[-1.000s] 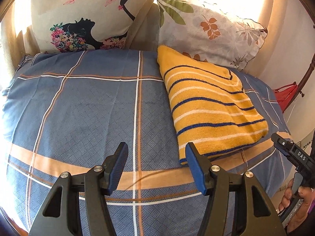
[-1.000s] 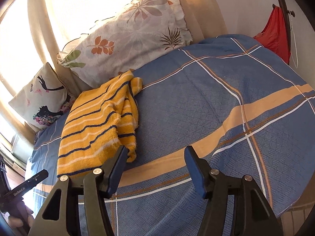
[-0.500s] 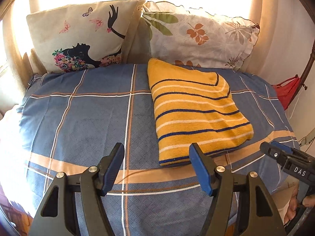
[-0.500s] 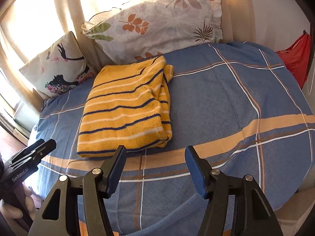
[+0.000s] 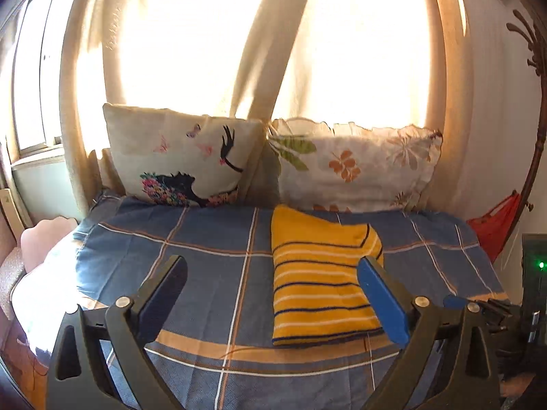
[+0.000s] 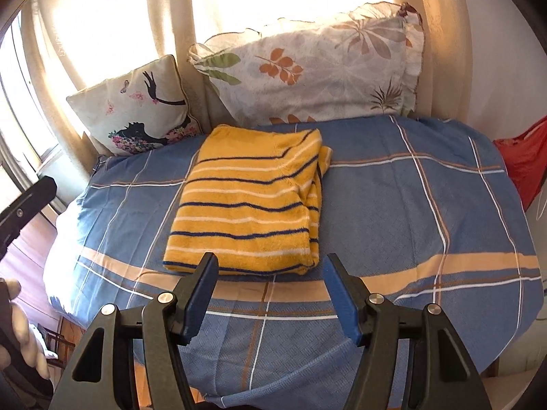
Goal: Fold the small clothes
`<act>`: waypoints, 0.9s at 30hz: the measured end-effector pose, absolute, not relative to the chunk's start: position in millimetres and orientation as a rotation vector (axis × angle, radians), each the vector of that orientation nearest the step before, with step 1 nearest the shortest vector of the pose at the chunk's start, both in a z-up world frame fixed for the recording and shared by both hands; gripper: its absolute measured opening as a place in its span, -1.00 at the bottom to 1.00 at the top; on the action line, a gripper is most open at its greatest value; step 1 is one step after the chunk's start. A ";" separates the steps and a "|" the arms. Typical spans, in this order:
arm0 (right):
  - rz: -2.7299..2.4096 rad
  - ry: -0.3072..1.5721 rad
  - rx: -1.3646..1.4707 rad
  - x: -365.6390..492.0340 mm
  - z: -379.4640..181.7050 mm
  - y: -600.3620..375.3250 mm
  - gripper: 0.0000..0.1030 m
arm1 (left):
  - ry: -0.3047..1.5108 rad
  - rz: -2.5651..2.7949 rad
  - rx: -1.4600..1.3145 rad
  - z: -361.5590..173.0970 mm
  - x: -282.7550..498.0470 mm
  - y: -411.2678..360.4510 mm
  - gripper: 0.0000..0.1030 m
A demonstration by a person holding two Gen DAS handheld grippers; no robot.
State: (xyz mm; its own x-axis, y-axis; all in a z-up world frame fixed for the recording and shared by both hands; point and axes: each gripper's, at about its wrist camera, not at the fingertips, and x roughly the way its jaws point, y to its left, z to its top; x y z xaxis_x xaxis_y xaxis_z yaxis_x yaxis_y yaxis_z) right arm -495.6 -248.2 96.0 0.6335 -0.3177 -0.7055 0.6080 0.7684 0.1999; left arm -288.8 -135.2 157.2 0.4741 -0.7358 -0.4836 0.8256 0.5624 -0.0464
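Folded striped garment (image 6: 246, 201) lies mid-bed (image 6: 427, 212), against the pillows.
You have both grippers clear: left gripper (image 5: 271, 295) just spread wide, right gripper (image 6: 270, 294) parted, nothing between. Soft, light, floppy knit; pinch its layered near-edge corners.

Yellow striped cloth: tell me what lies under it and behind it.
The folded cloth rests on the blue checked sheet. Behind it a leaf-print pillow leans against the curtain. Anything between its layers is covered.

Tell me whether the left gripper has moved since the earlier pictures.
Yes. The left gripper has pulled up and back from the blue checked bedspread: more curtain shows above the pillows. Its fingers have just been opening, with nothing between them.
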 end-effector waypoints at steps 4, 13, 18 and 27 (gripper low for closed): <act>-0.528 0.686 0.401 -489.0 105.0 -243.9 0.35 | 0.423 -0.844 0.194 163.7 -291.0 -129.7 1.00; -0.578 0.764 0.396 -489.8 78.9 -251.6 0.36 | 0.686 -0.833 0.385 102.0 -280.5 -154.6 1.00; -0.582 0.810 0.428 -494.0 62.1 -252.3 0.36 | 0.796 -0.837 0.401 82.8 -281.1 -155.5 1.00; -0.555 0.861 0.433 -494.0 47.9 -248.0 0.38 | 0.864 -0.861 0.451 69.2 -292.8 -161.0 1.00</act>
